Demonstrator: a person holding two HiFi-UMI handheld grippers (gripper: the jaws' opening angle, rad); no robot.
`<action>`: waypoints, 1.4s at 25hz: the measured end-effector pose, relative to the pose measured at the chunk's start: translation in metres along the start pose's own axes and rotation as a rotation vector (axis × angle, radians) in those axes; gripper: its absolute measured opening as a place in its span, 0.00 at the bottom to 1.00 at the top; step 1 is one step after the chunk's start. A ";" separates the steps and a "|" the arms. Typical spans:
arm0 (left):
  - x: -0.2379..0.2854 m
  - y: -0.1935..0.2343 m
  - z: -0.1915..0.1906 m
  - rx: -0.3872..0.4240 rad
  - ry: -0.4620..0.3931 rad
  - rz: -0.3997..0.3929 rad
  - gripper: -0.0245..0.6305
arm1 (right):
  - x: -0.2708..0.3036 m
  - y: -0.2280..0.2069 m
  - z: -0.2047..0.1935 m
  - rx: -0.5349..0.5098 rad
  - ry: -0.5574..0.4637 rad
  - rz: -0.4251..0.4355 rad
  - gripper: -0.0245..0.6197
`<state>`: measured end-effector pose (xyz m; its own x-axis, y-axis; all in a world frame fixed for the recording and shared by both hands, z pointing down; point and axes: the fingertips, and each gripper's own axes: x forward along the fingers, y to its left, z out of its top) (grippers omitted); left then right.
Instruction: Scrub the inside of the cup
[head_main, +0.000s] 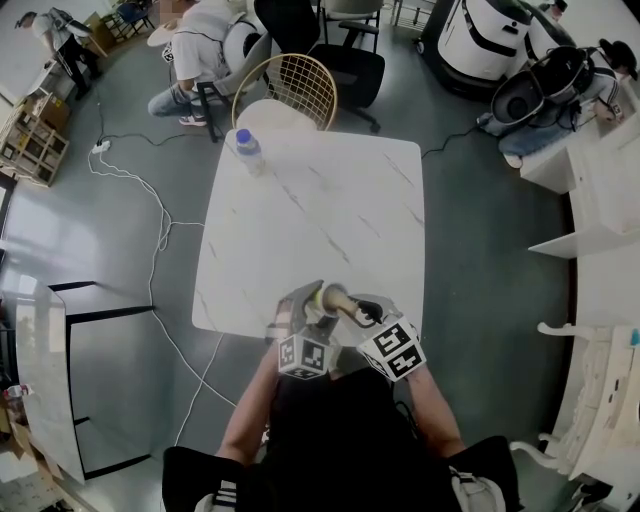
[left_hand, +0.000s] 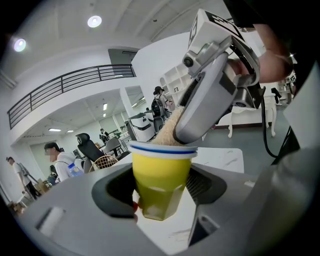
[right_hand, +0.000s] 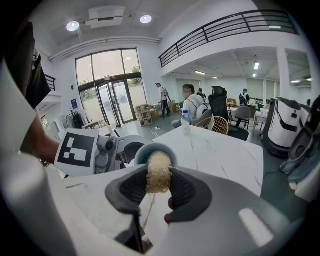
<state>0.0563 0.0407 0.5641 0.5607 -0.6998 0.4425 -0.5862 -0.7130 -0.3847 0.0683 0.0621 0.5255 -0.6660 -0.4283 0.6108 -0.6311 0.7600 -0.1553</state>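
My left tool (left_hand: 162, 196) grips the yellow cup (left_hand: 161, 170), my right tool (right_hand: 159, 189) pinches the scrubber (right_hand: 159, 172); I can't see its tip inside the cup.

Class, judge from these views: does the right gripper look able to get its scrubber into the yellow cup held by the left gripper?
Very likely yes. The left gripper holds the cup with its open mouth facing the right gripper, and the scrubber tip is at the rim; nothing stands between.

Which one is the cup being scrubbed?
On the white marble table, look at the near edge. The cup is held in the left gripper: yellow with a white, blue-striped rim, unlike the clear water bottle at the far corner.
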 end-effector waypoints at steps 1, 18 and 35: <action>-0.001 0.001 0.000 0.007 0.006 0.000 0.50 | 0.001 0.001 0.001 -0.002 0.001 0.000 0.20; -0.002 0.010 -0.002 -0.031 -0.008 -0.007 0.50 | 0.006 0.010 0.002 -0.018 0.004 0.027 0.20; 0.005 0.033 -0.023 -0.163 -0.003 -0.001 0.51 | 0.007 -0.012 0.020 -0.004 -0.068 -0.049 0.20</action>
<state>0.0265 0.0151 0.5721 0.5630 -0.6996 0.4400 -0.6727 -0.6972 -0.2478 0.0638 0.0405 0.5163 -0.6600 -0.4968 0.5635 -0.6619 0.7394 -0.1233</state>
